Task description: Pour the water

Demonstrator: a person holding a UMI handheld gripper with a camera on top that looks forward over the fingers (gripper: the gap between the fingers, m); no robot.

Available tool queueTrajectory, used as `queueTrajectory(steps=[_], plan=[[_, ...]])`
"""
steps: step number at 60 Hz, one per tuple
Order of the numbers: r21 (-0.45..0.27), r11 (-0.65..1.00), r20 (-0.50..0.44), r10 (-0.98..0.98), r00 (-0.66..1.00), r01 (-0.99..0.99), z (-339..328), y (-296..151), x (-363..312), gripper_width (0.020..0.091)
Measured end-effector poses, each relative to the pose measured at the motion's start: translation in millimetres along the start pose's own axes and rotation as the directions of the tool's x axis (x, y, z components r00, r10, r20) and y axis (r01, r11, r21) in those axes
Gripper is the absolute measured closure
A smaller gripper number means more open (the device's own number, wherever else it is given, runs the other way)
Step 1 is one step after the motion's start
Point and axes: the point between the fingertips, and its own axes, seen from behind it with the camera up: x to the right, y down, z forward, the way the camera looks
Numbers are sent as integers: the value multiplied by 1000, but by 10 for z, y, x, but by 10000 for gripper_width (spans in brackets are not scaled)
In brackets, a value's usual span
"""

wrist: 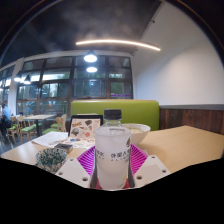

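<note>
A clear plastic water bottle (112,152) with a dark cap and a white label stands upright between my fingers. My gripper (112,163) is shut on the bottle, the magenta pads (88,160) pressing its sides. Just beyond the bottle sits a pale bowl (136,130) on the light wooden table (190,145).
A printed card (84,127) stands behind the bottle to the left, with a small plant (50,157) nearer on the left. A green bench back (120,108) runs beyond the table. Farther left are other tables and a seated person (8,120).
</note>
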Motion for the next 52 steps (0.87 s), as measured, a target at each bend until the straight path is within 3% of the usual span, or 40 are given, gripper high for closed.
queueTrajectory(steps=[4,5,11,16,18,31,40,52], plan=[[1,1000,-1,-5,1000,5,-240,-81,113,648],[1,1000,-1,-7,1000,7,-39,-12,5,638],[14,1000,-2,-18,1000,18,-161,-76,60,519],[-43,998,-5,-39,999,38,-250,8,97,309],[-42,998,-2,-38,999,38,-390,-50,146,257],[-33,998,19,-44,999,44,-1379,-395,-1,265],[-22,998,51,-51,997,52,-2591,-770,-117,264],[-17,1000,84,6,996,-4,-4077,-932,-360,274]])
